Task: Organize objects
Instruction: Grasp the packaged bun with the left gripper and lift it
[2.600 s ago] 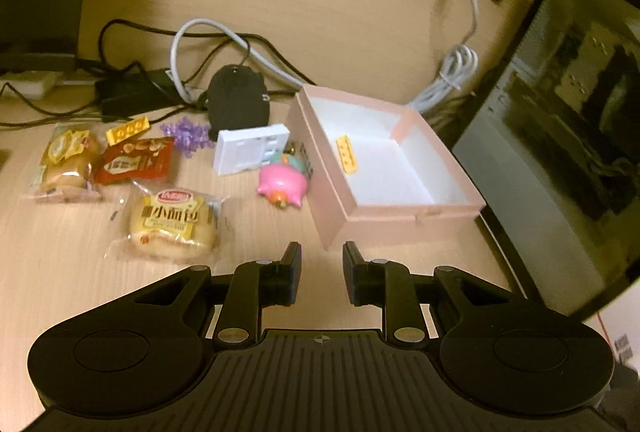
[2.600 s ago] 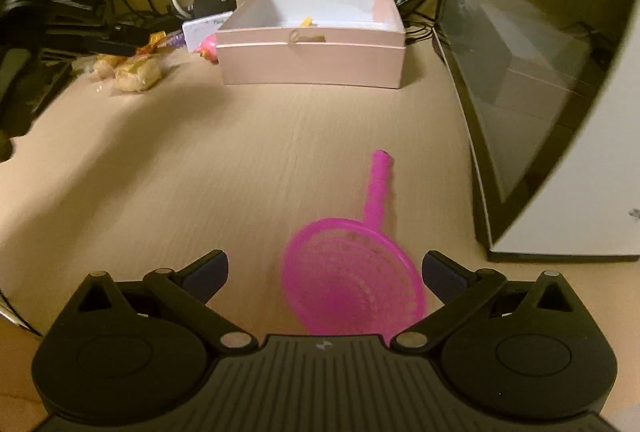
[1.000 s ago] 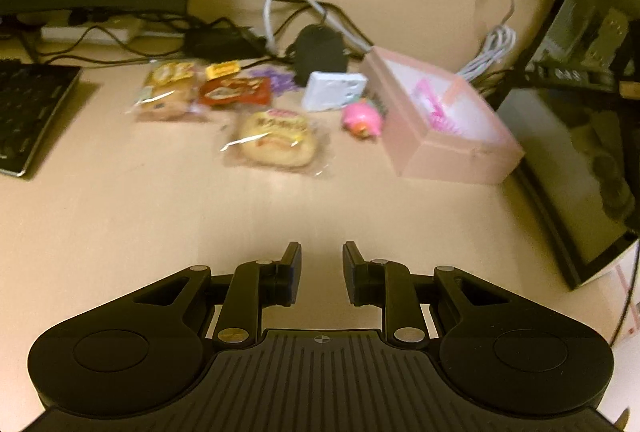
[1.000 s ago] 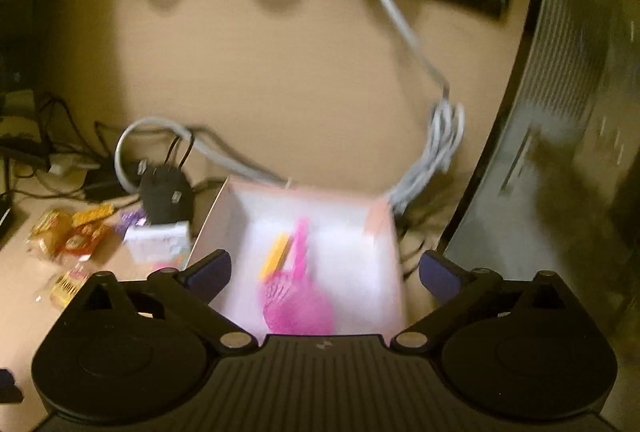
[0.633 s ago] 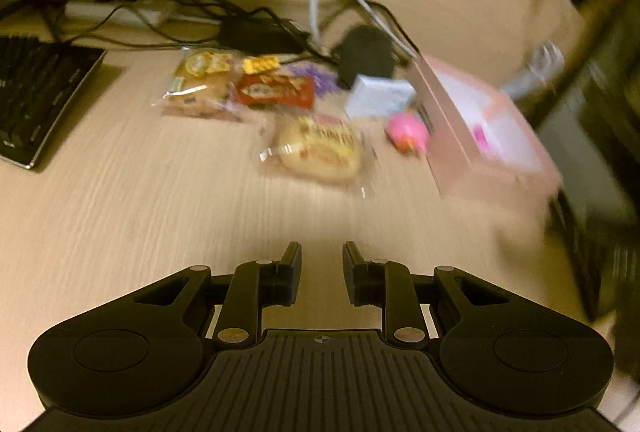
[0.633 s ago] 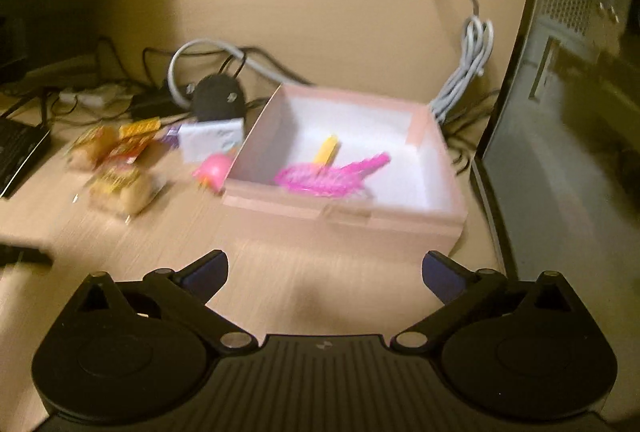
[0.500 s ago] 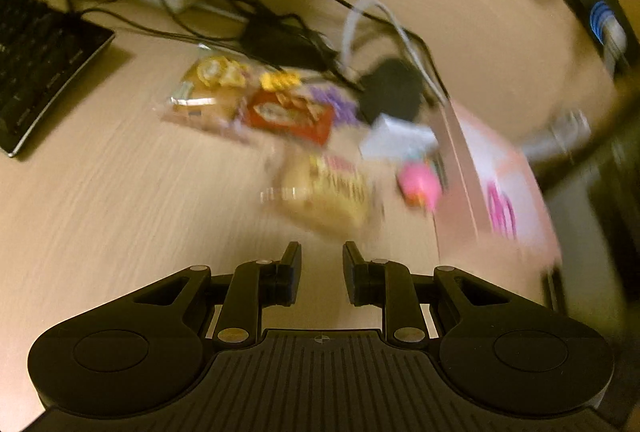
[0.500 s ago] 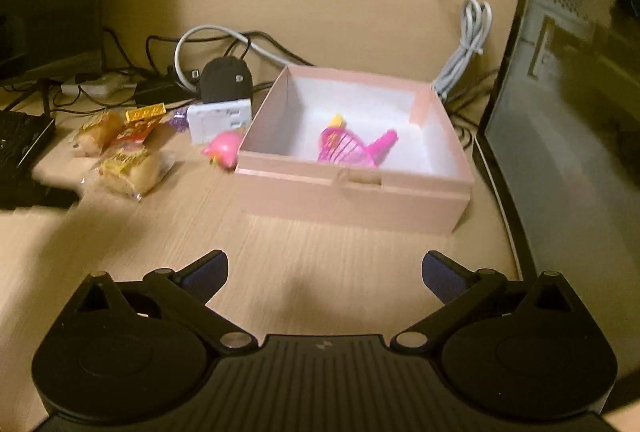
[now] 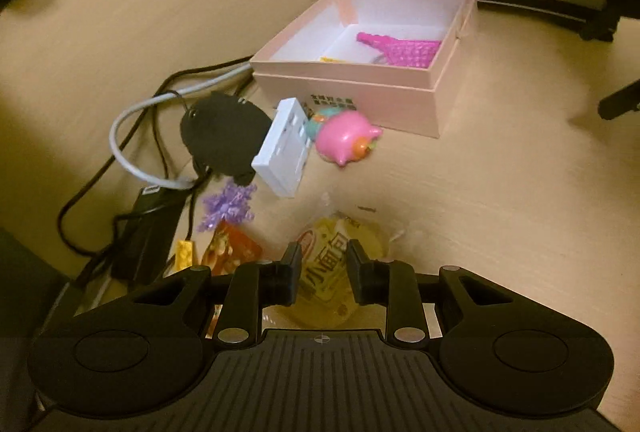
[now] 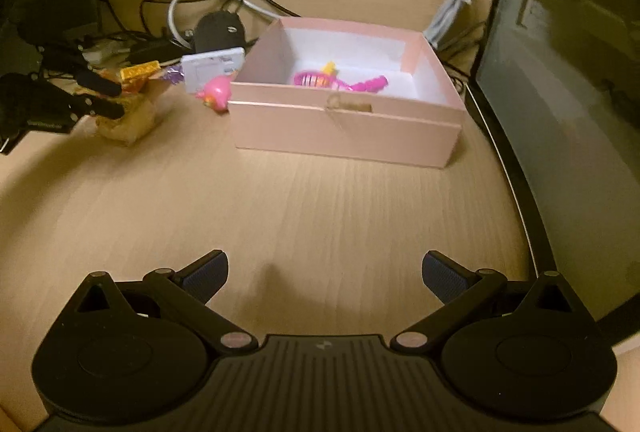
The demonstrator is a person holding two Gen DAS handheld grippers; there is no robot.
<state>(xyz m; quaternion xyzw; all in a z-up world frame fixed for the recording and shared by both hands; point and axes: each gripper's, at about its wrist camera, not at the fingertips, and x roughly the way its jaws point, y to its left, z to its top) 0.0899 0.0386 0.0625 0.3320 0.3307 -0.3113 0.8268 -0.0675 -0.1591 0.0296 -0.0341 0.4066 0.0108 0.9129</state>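
A pink open box (image 9: 432, 94) (image 10: 344, 128) on the desk holds a pink toy strainer (image 9: 400, 48) (image 10: 340, 80) and a small yellow piece. My left gripper (image 9: 323, 264) hovers over a wrapped bread bun (image 9: 340, 260), its fingers a narrow gap apart on either side of the pack; it also shows at the left of the right wrist view (image 10: 108, 98). A pink pig toy (image 9: 346, 142) (image 10: 216, 92) and a white block (image 9: 284, 148) lie beside the box. My right gripper (image 10: 325, 274) is wide open and empty over bare desk in front of the box.
A red snack packet (image 9: 230, 248), a purple flower (image 9: 228, 208), a yellow bar (image 9: 185, 252), a black adapter (image 9: 224, 132) and cables (image 9: 120, 148) lie left of the box. A dark computer case (image 10: 560, 92) stands at the right.
My left gripper has swung in over the bread bun. My right gripper has pulled back from the box, where the strainer now lies.
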